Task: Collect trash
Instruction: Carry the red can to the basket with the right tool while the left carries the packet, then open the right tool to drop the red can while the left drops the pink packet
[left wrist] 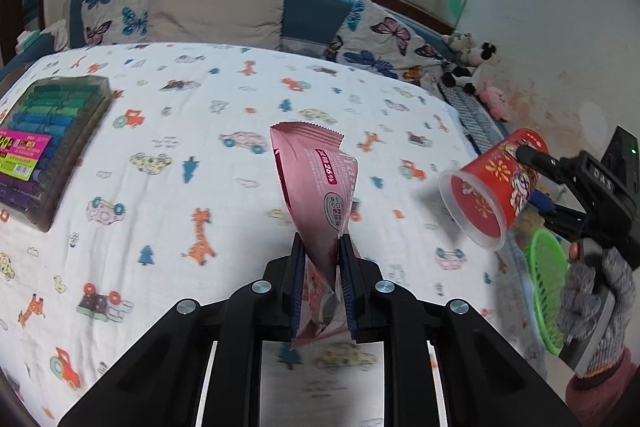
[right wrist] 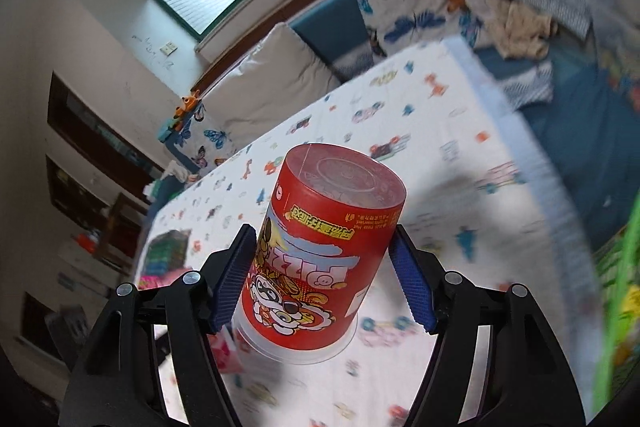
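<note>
My left gripper (left wrist: 322,259) is shut on a pink snack wrapper (left wrist: 320,187) and holds it upright above the bed. My right gripper (right wrist: 322,267) is shut on a red paper cup (right wrist: 316,259), held upside down with its base facing away. In the left wrist view the right gripper (left wrist: 532,179) carries the same cup (left wrist: 492,187) at the right, tilted with its open mouth toward the bed. A green plastic basket (left wrist: 546,287) sits just below it; it shows as a blurred green edge in the right wrist view (right wrist: 618,287).
The bed is covered by a white sheet with cartoon prints (left wrist: 224,155). A box of coloured markers (left wrist: 44,147) lies at its left side. Pillows (left wrist: 216,7) and plush toys (left wrist: 472,67) line the far edge and right corner under the window.
</note>
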A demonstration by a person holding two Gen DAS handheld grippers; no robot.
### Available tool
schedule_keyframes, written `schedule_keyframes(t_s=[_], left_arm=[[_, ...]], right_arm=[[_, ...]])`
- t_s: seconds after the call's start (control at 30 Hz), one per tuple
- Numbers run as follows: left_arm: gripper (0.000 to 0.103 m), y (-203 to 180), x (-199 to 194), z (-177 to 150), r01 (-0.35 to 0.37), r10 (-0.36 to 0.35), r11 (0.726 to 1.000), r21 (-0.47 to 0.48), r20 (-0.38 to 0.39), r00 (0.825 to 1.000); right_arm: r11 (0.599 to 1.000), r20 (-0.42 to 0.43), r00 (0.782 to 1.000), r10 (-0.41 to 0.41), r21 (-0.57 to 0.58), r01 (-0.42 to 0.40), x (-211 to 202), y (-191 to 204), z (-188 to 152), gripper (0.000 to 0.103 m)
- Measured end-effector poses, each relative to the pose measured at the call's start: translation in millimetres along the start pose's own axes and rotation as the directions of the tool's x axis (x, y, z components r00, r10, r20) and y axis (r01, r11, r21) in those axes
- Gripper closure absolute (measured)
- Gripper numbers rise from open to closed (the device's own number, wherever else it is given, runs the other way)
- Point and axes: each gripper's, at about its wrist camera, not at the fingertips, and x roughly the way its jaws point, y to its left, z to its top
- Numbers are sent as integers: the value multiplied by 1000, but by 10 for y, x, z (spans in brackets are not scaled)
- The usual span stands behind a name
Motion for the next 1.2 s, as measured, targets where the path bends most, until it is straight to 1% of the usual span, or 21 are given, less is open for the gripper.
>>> schedule_keyframes(t_s=[0.17, 0.3, 0.4, 0.6, 0.7, 0.8, 0.83, 0.97, 1.03, 1.2], left_arm=[[86, -283, -6, -50, 39, -38, 999, 34, -10, 999], [86, -564, 19, -93, 78, -76, 995, 69, -25, 997], [86, -842, 30, -122, 109, -106, 988, 109, -33, 994], [86, -1360, 90, -171, 174, -166, 970, 171, -61, 984], [86, -1639, 131, -201, 204, -191, 958, 203, -80, 978], [86, -1870, 169, -222, 228, -212, 947, 227, -96, 973], [86, -1970, 182, -230, 237, -219, 942, 238, -101, 970], [86, -2333, 212, -285, 273, -248, 919, 283, -123, 961], [86, -2492, 234, -319, 289, -259, 908, 302, -137, 956], [86, -2843, 303, -405, 321, -278, 882, 344, -170, 945]], right_arm=[[993, 59, 995, -82, -85, 87, -386, -110, -157, 35], [984, 92, 987, -135, -103, 144, -656, -294, -275, 35], [973, 114, 975, -191, -109, 204, -877, -507, -345, 35], [936, 148, 933, -327, -88, 342, -1308, -1021, -463, 35], [904, 163, 899, -406, -70, 421, -1491, -1291, -521, 35], [881, 171, 873, -456, -51, 470, -1610, -1500, -587, 35], [870, 172, 862, -477, -43, 491, -1653, -1597, -615, 35], [837, 157, 829, -537, -19, 547, -1714, -1862, -721, 35], [826, 148, 818, -556, -12, 563, -1739, -1993, -760, 36], [819, 125, 811, -571, 32, 572, -1754, -2236, -854, 37]])
